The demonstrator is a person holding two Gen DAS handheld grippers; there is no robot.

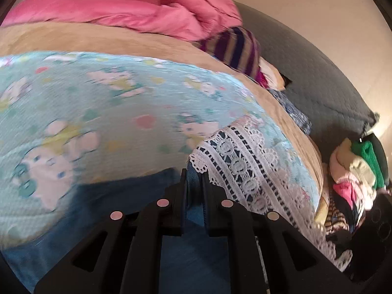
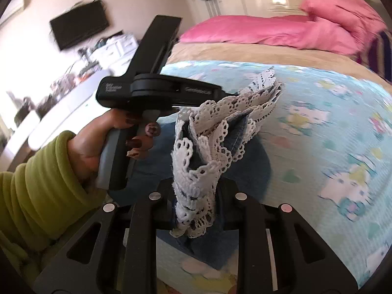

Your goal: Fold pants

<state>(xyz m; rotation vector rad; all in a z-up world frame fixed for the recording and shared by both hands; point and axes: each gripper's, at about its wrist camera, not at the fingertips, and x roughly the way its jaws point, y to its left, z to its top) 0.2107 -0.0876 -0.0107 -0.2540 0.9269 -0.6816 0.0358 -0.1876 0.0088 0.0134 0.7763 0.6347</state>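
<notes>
Left claw point(image 1: 194, 183): your fingers are pressed nearly together, pinching a fold of the pants point(image 1: 147, 220), blue denim edged with white lace trim point(image 1: 245, 169). The denim hangs below the claw and spreads toward the lower left of the left wrist view; the lace drapes off to the right of the fingers.

Right claw point(image 2: 196, 203): your fingers are drawn in close on a bunched wad of lace trim point(image 2: 203, 161) and denim, which stands up between them and hides the fingertips. The rest of the pants point(image 2: 245, 161) trails beneath, over the bed.

Left hand point(image 2: 103, 142), in a green sleeve point(image 2: 36, 196), shows in the right wrist view, gripping the handle of the left claw point(image 2: 227, 94), whose tips vanish into the lace.

Bed: light blue cartoon-print blanket point(image 1: 98, 103) directly under the pants, a tan cover point(image 1: 98, 39) beyond it, pink bedding point(image 1: 122, 7) at the far edge.

Clothes heap point(image 1: 355, 176), far right of the left wrist view: mixed green, pink and white garments; whether a container holds them you cannot tell.

Both views are motion-blurred.
</notes>
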